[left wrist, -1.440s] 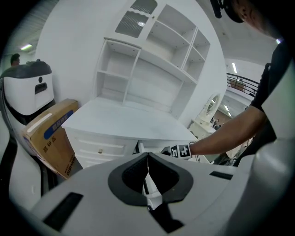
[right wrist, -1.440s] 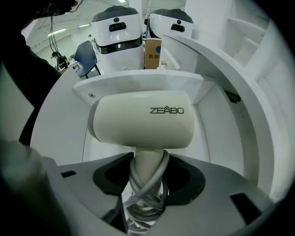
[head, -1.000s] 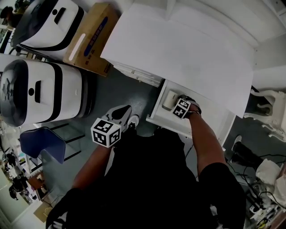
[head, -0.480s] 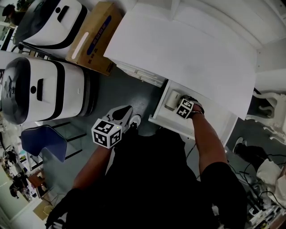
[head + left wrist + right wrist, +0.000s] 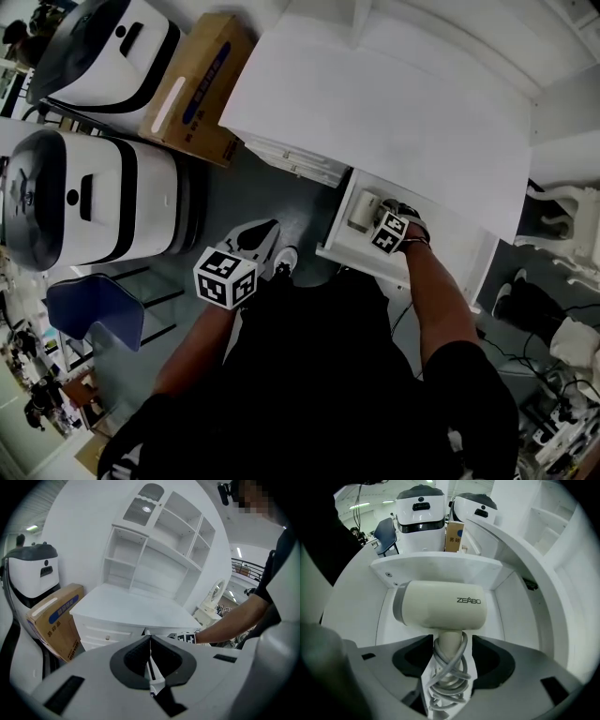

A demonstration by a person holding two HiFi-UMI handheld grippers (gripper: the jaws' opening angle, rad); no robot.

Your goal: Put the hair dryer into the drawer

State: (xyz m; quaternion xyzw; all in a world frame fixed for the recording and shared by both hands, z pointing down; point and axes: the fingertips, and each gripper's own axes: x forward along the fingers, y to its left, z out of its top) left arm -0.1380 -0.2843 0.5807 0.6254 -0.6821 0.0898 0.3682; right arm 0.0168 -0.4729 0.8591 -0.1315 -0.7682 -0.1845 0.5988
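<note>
Grey floor (image 5: 253,187) beside a white bench (image 5: 375,103), drawer (image 5: 337,246) pulled out under its top. Right gripper (image 5: 451,663) opening, pads off the cord-wrapped handle of the hair dryer (image 5: 440,604), body lying inside the drawer. Left gripper (image 5: 150,654) pressed together on nothing, held well apart. Placing seemingly done; letting go fully, withdrawing and perhaps shutting the drawer left. Handle and cord visible only in the right gripper view; just a pale end in the head view
</note>
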